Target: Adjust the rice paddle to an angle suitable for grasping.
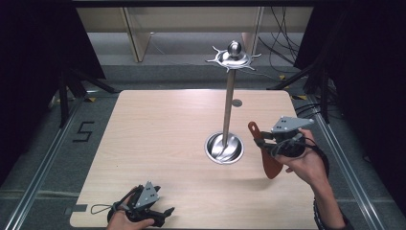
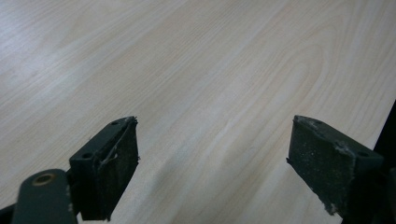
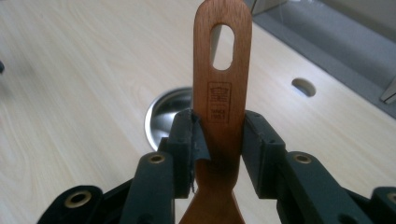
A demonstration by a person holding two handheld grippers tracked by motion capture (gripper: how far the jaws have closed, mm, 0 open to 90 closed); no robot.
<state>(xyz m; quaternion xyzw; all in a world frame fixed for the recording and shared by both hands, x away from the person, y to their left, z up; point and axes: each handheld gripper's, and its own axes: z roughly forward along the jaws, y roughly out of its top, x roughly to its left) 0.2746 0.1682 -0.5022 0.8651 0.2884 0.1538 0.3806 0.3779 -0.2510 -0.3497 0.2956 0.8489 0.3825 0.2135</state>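
We pinch the wooden spatula (image 3: 222, 93) by its handle with our right gripper (image 3: 219, 140), slotted end up for the hook stand (image 1: 229, 103), while the left gripper (image 1: 143, 211) rests with fingers spread on the bench (image 1: 158, 139).

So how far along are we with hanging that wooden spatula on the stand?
Done: the right gripper is shut on the wooden spatula, lifted off the table. In hand: it is held beside the metal stand, slotted end up. Left: hooking the slot on a prong at the stand's top. The left gripper rests open, unused.
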